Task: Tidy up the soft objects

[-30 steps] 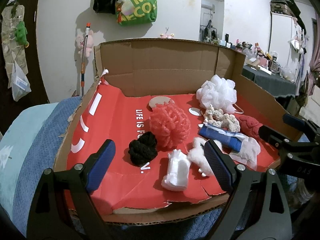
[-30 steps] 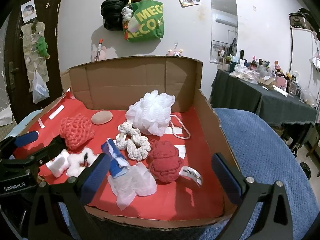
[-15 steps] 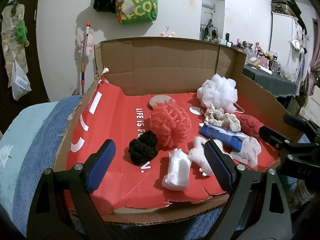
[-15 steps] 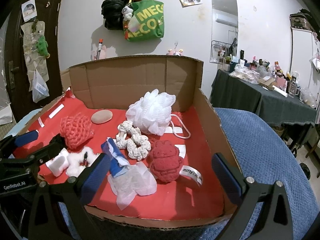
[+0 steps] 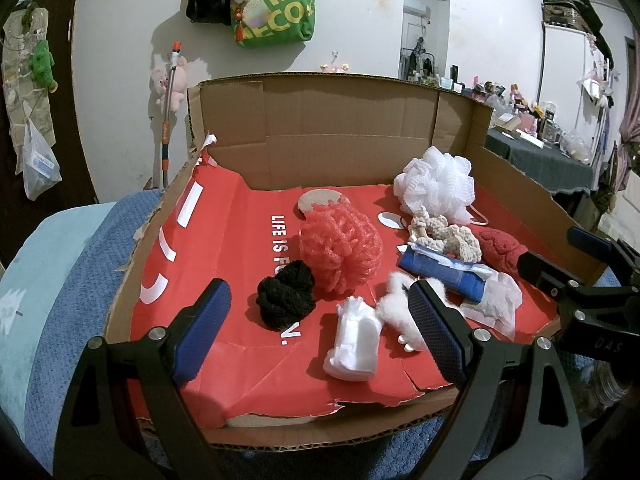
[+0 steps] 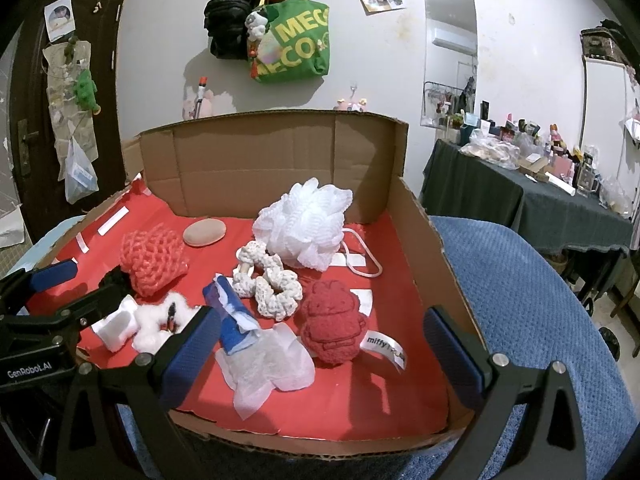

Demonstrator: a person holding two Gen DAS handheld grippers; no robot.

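Observation:
A cardboard box (image 5: 332,132) (image 6: 424,240) with a red lining holds soft things. In the left wrist view lie a black yarn ball (image 5: 285,300), a coral mesh puff (image 5: 340,250), a white foam piece (image 5: 355,340), white fluff (image 5: 396,312), a blue roll in tissue (image 5: 444,272), a cream crochet ring (image 5: 448,232), a white bath pouf (image 5: 438,184) and a dark red knit toy (image 5: 502,248). My left gripper (image 5: 318,334) is open at the box's near edge, nothing between its fingers. My right gripper (image 6: 324,356) is open too, above the tissue (image 6: 268,368) and the red toy (image 6: 332,328).
The box rests on a blue blanket (image 6: 532,312) with a light blue pillow (image 5: 24,280) at the left. A green bag (image 5: 276,8) hangs on the wall behind. A cluttered dark table (image 6: 560,200) stands at the right. A tan oval pad (image 6: 204,233) lies at the box's back.

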